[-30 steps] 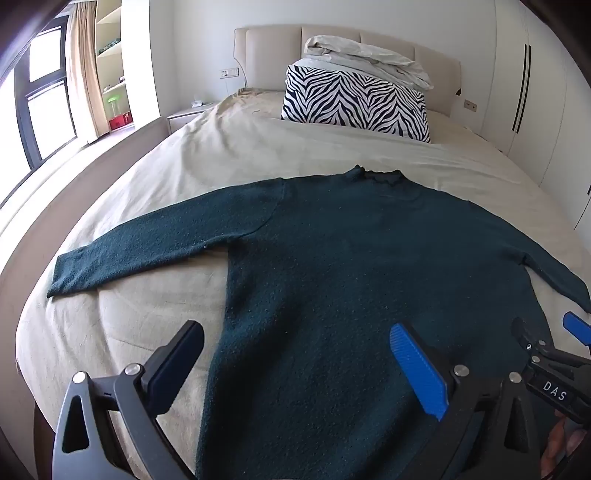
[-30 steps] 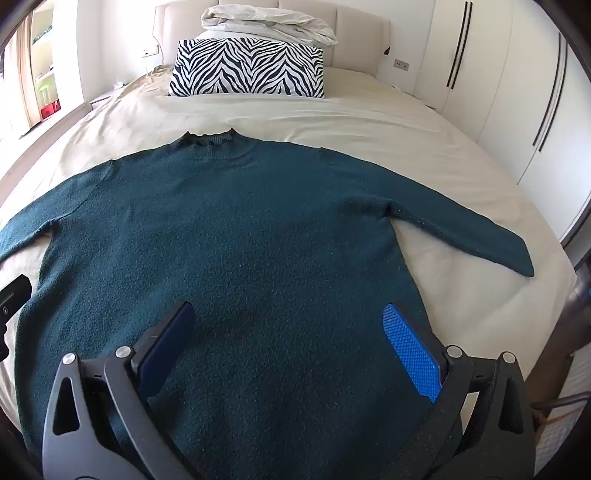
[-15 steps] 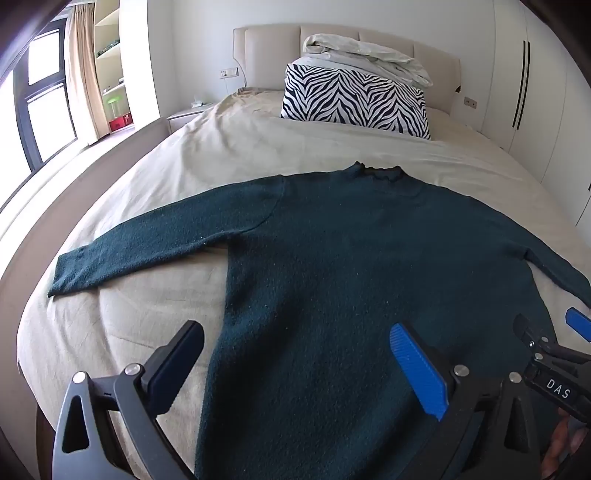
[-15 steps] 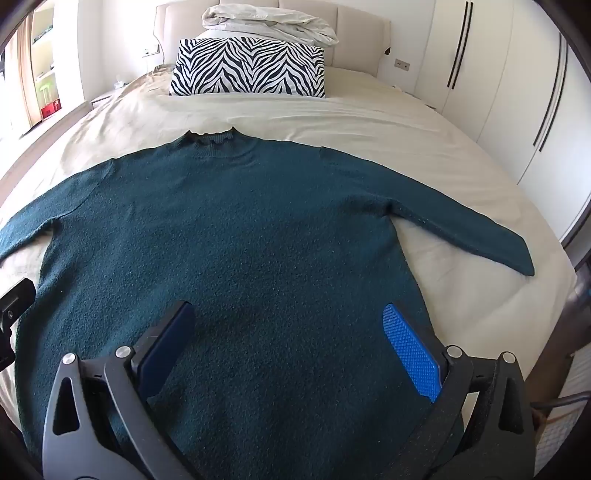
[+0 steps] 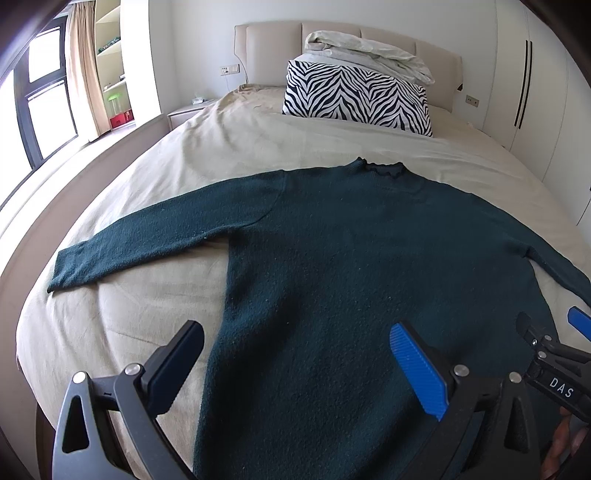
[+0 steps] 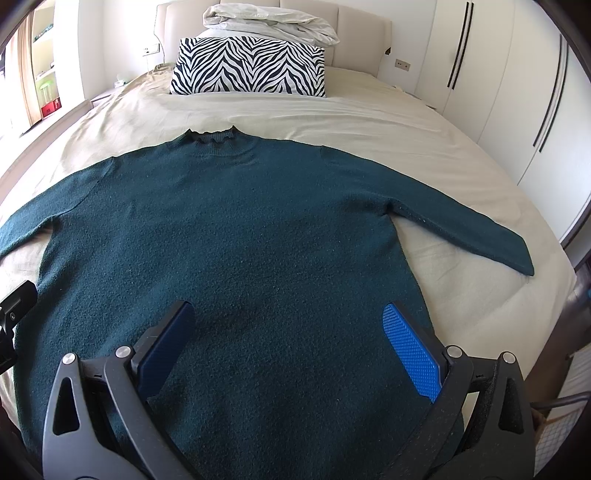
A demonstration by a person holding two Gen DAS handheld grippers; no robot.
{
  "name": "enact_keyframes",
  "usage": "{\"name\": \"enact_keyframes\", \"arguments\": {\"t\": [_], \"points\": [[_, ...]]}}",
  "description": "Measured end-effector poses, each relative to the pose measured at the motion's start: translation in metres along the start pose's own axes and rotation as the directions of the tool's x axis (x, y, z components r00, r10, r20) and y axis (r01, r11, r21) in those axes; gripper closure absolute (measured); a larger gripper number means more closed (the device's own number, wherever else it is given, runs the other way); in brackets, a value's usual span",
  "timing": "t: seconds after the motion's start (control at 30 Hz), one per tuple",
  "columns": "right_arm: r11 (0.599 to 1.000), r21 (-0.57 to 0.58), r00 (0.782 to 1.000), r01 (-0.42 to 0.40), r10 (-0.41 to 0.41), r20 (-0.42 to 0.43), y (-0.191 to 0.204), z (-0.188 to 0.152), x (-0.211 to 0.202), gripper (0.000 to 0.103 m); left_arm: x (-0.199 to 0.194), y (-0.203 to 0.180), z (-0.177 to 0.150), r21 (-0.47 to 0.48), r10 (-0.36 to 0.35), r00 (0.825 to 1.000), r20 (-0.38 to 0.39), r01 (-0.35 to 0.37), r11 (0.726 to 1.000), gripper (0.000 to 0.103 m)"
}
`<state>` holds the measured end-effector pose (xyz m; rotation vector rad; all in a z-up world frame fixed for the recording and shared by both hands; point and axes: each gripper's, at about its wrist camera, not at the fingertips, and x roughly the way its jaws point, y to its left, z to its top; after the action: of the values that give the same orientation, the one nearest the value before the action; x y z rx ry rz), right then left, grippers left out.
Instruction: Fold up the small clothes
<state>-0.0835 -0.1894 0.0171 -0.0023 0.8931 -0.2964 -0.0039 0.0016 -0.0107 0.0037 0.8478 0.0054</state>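
Beige bed (image 5: 229, 147) bears the spread sweater (image 6: 236, 236) below a zebra pillow (image 6: 247, 66); both grippers' jaws gape empty.

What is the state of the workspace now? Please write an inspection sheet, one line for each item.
Surface: bed with beige sheet, slightly wrinkled.
Job's things: one dark green sweater, spread flat, unfolded, collar toward the headboard; left sleeve and right sleeve stretched out to the sides.
Clutter: zebra-print pillow at the head of the bed, crumpled pale bedding piled on it.
Grippers: left gripper open over the sweater's lower left edge, holding nothing; right gripper open over the lower body, holding nothing.
Cables: nothing seen.
Surroundings: padded headboard, white wardrobe doors, window with curtain, shelves.
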Motion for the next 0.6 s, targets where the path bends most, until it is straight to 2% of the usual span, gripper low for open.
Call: {"name": "enact_keyframes", "arguments": {"t": [0.6], "points": [[1.000,-0.002,1.000,0.002,-0.002,-0.006,0.0002,-0.0012,0.0020,0.000,0.0003,0.0004,0.0002,-0.001,-0.001,1.000,-0.001,0.001,1.000,0.000]]}}
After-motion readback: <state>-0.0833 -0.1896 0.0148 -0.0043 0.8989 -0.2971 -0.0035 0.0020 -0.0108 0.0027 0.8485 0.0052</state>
